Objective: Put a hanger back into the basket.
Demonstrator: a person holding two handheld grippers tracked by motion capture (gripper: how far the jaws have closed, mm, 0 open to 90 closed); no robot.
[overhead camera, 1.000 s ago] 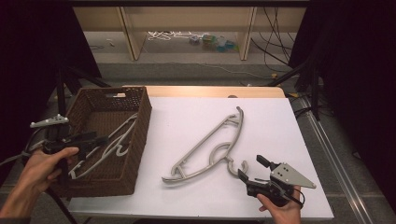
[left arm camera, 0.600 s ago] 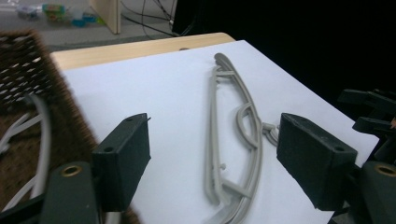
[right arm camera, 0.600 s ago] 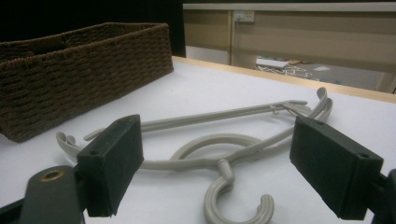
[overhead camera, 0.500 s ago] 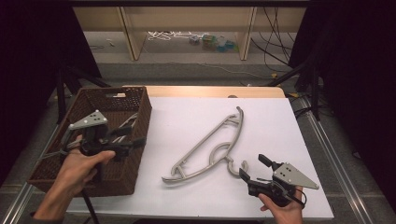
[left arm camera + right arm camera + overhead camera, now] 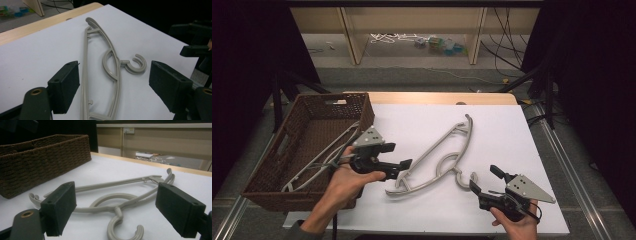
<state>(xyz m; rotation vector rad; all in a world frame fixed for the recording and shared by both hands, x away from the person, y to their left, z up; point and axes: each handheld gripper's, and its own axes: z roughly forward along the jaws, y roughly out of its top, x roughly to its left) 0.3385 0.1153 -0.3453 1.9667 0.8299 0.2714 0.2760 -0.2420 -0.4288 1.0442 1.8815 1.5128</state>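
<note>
A brown wicker basket (image 5: 307, 145) sits at the left edge of the white table (image 5: 512, 140), its right wall near the table's left border, with pale hangers (image 5: 319, 160) lying inside it. Just right of the basket, the left gripper (image 5: 396, 159) is held by a hand (image 5: 344, 182) that comes in from the bottom edge; its jaws stand apart and hold nothing, pointing right toward the lower end of a grey plastic hanger (image 5: 439, 157), close to it though contact cannot be told. In the left gripper view the hanger (image 5: 100, 72) lies flat between the two black pads, running away up the sheet, its hook (image 5: 135, 65) curled to the right.

The hanger lies diagonally across the middle of the table, one end low and left, the other high and right toward the wooden strip (image 5: 437, 97) at the far edge. White surface lies open above it, to its right and along the near edge.

At lower right, the right gripper (image 5: 484, 180) rests near the front edge of the table, jaws apart and empty, just right of the hook. The right gripper view shows the hook (image 5: 122, 225) between the pads and the basket (image 5: 42, 160) well off to the left, bare table between.
</note>
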